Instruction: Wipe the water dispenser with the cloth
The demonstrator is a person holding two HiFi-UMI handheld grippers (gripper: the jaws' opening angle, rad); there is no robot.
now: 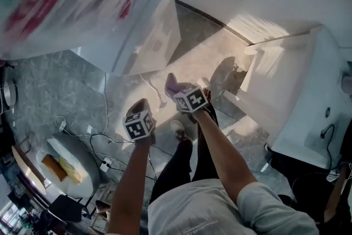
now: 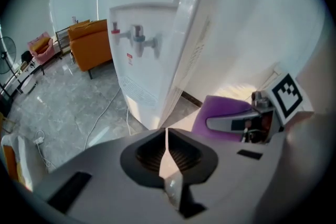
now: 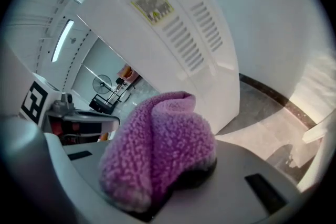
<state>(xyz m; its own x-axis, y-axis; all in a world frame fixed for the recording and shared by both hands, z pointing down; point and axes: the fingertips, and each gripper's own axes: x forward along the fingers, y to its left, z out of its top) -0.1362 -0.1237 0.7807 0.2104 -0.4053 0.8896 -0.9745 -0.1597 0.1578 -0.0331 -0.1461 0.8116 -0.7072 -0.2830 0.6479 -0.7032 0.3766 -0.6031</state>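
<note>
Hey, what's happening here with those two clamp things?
A person stands facing a white water dispenser with a gripper in each hand. The right gripper is clamped on a folded purple cloth, held near the dispenser's vented side but apparently not touching it. The left gripper is shut and empty beside it.

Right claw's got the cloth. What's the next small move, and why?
Probably ease the right claw forward until the purple cloth meets the water dispenser on its vented side; the cloth is clamped and faces it, but appears short of contact.
</note>
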